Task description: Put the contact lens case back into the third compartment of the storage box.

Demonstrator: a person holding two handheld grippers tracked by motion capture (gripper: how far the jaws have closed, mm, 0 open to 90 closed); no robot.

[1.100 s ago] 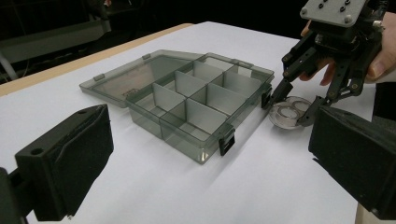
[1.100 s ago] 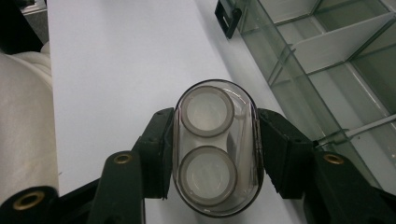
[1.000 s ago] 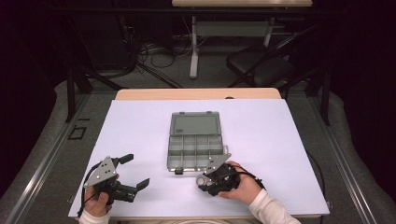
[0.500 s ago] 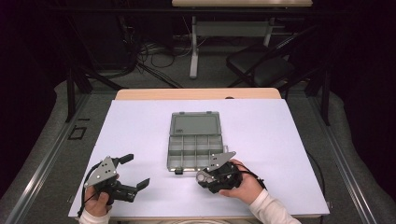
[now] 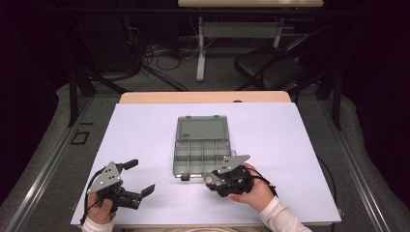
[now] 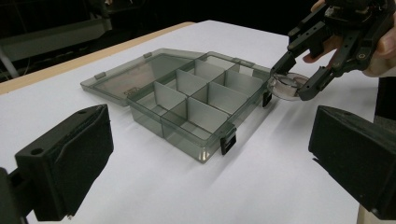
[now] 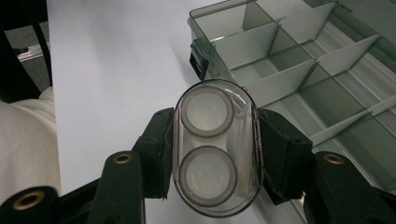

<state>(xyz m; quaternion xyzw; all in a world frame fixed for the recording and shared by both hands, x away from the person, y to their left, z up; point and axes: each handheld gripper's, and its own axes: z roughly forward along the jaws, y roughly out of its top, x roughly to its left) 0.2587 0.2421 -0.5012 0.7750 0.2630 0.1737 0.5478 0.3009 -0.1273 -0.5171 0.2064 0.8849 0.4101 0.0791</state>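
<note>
Left gripper (image 5: 135,178): jaws wide open, empty, low over bench (image 5: 300,145). Organiser box (image 5: 199,152): open, centre. Right gripper (image 7: 215,154): jaws clamped across clear twin-well case (image 7: 215,149) beside box's near edge; probably light, rigid, slippery; best held across flat sides.

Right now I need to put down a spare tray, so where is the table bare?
The white table is bare right of the open organizer box and left of it, up to the far edge. The near strip is crowded: the left hand-held gripper, and the right hand-held gripper holding a clear two-well case beside the box.
</note>
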